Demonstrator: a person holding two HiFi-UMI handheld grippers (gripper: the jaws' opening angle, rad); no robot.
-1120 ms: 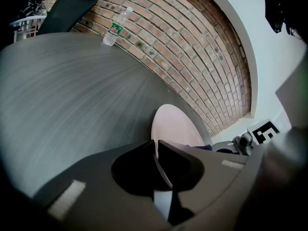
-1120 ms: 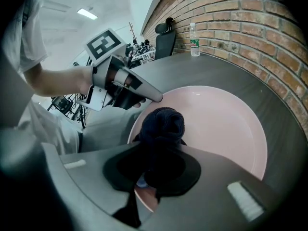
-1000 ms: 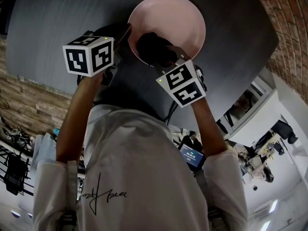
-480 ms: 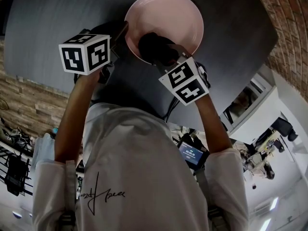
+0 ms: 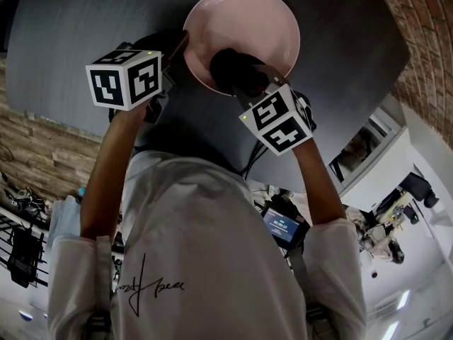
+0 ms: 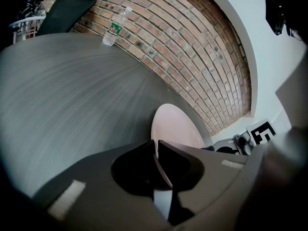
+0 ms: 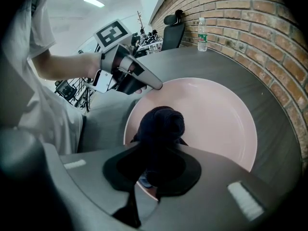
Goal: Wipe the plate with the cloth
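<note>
The right gripper (image 7: 158,150) has its 2 jaws clamped on a bunched dark cloth (image 7: 162,121), pressed against the inside of a pink plate (image 7: 211,119). The left gripper (image 6: 156,148) pinches the plate's near rim. The plate sits on a dark round table (image 6: 72,90), beside a brick wall (image 6: 192,47).

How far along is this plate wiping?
Done: the left hand-held gripper clamps the rim of the pink plate, and the right hand-held gripper holds the dark cloth. In hand: the cloth sits on the plate's near inner side. Left: likely the remaining surface, though no dirt shows to judge by.
</note>
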